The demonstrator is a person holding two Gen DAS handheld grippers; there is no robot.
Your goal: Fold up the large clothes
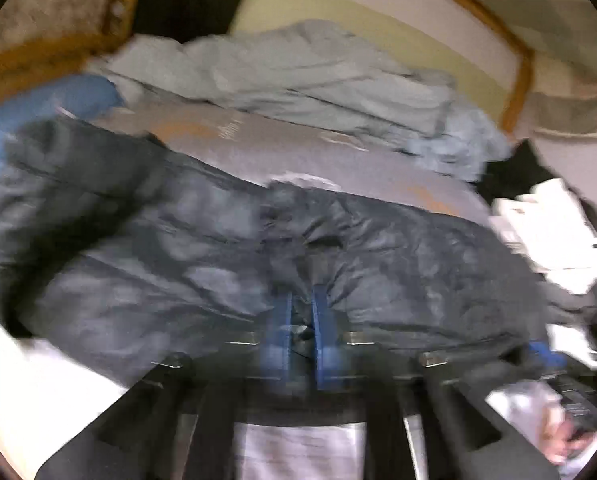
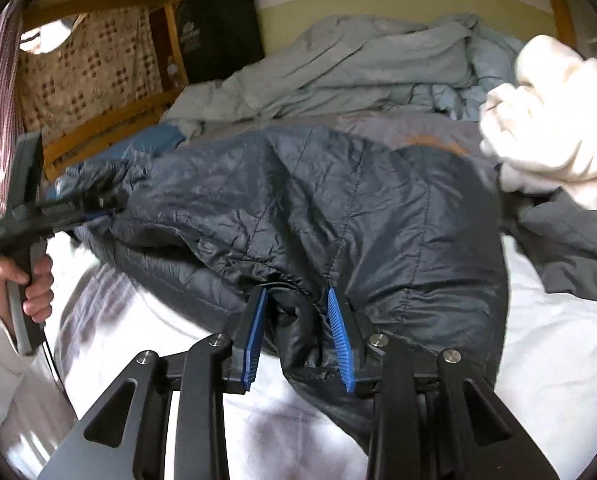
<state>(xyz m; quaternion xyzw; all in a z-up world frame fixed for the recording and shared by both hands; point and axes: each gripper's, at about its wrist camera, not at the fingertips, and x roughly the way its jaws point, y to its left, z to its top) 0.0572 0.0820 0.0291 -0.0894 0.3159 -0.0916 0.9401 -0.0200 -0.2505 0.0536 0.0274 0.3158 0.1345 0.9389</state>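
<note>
Both claws, left claw (image 1: 301, 312) and right claw (image 2: 298, 332), angle downward, clenched on the dark quilted jacket (image 2: 338, 200)

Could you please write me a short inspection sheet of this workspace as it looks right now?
Surface: white bed sheet.
Job's things: dark quilted jacket, spread and creased.
Clutter: pale blue bedding, white garment, grey garment.
Grippers: left hand-held gripper shut on jacket fabric; right hand-held gripper pinching a jacket fold.
Cables: thin black cable under the left hand.
Surroundings: wooden bed frame, dark cushion.
</note>
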